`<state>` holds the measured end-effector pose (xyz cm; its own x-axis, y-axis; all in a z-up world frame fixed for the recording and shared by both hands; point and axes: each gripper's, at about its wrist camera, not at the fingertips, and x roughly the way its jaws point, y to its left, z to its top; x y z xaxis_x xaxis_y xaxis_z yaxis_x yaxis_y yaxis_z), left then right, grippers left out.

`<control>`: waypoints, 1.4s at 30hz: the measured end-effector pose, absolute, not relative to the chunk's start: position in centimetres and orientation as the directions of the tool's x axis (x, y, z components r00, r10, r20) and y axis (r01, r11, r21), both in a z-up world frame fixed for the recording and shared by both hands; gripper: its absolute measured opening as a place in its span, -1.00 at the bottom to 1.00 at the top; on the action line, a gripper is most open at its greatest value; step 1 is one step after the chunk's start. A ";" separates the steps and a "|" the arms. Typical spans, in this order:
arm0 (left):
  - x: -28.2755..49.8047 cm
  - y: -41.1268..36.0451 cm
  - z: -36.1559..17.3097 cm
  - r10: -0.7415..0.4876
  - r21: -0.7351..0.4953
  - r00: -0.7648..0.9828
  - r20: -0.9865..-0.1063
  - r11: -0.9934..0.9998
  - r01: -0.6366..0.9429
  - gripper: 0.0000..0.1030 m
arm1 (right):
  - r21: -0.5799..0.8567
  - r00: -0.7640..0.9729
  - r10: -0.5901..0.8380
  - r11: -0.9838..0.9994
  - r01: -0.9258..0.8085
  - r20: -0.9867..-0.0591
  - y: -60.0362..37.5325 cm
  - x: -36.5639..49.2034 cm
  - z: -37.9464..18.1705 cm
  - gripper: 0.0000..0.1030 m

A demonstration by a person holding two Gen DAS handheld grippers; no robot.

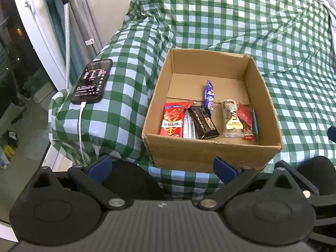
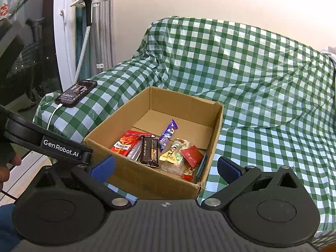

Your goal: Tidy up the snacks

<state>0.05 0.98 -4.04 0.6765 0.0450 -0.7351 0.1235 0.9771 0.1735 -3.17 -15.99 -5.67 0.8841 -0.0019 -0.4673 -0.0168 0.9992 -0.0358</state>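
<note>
Looking down from the left wrist, the left hand-held gripper (image 1: 162, 169) is spread wide with nothing in it; the cardboard box (image 1: 210, 151) of snacks (image 1: 206, 118) sits on a green checked cover (image 1: 231, 21), phone (image 1: 91, 82) charging beside it. From the right wrist, the right hand-held gripper (image 2: 166, 169) gapes empty too, same box (image 2: 147, 180), curtain (image 2: 103, 31) and plain wall (image 2: 231, 0) behind.

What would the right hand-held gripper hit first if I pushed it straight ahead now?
Probably the near wall of the cardboard box, which sits between the open fingers of the right hand-held gripper; depth is unclear.
</note>
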 end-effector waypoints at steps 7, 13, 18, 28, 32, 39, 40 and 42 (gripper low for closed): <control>-0.1 1.1 -4.0 0.029 0.168 0.683 -0.730 0.976 0.139 0.99 | -0.041 0.892 -0.004 0.999 -0.017 -0.453 -15.9 -3.4 -5.6 0.99; 0.1 1.2 -4.2 0.036 0.173 0.682 -0.731 0.976 0.134 0.99 | -0.036 0.890 -0.006 0.999 -0.012 -0.457 -16.1 -3.4 -5.7 0.99; 0.0 1.2 -4.3 0.037 0.174 0.680 -0.733 0.975 0.135 0.99 | -0.032 0.887 -0.008 0.999 -0.008 -0.461 -16.0 -3.3 -5.9 0.99; 0.1 1.3 -4.4 0.043 0.174 0.678 -0.734 0.976 0.127 0.99 | -0.024 0.884 -0.010 1.000 -0.002 -0.466 -16.0 -3.2 -6.4 0.99; -0.1 1.1 -4.4 0.041 0.173 0.681 -0.731 0.977 0.127 0.99 | -0.021 0.884 -0.011 1.000 0.001 -0.468 -15.9 -3.1 -6.5 0.99; -0.2 1.0 -4.3 0.038 0.171 0.684 -0.729 0.977 0.127 0.99 | -0.021 0.884 -0.008 1.000 -0.002 -0.468 -16.2 -3.1 -6.4 0.99; -0.3 0.9 -4.3 0.038 0.171 0.684 -0.728 0.977 0.127 0.99 | -0.021 0.884 -0.008 1.000 -0.002 -0.468 -16.1 -3.1 -6.5 0.99; -0.3 0.9 -4.3 0.038 0.171 0.685 -0.728 0.977 0.128 0.99 | -0.020 0.884 -0.008 1.000 -0.002 -0.468 -16.1 -3.2 -6.5 0.99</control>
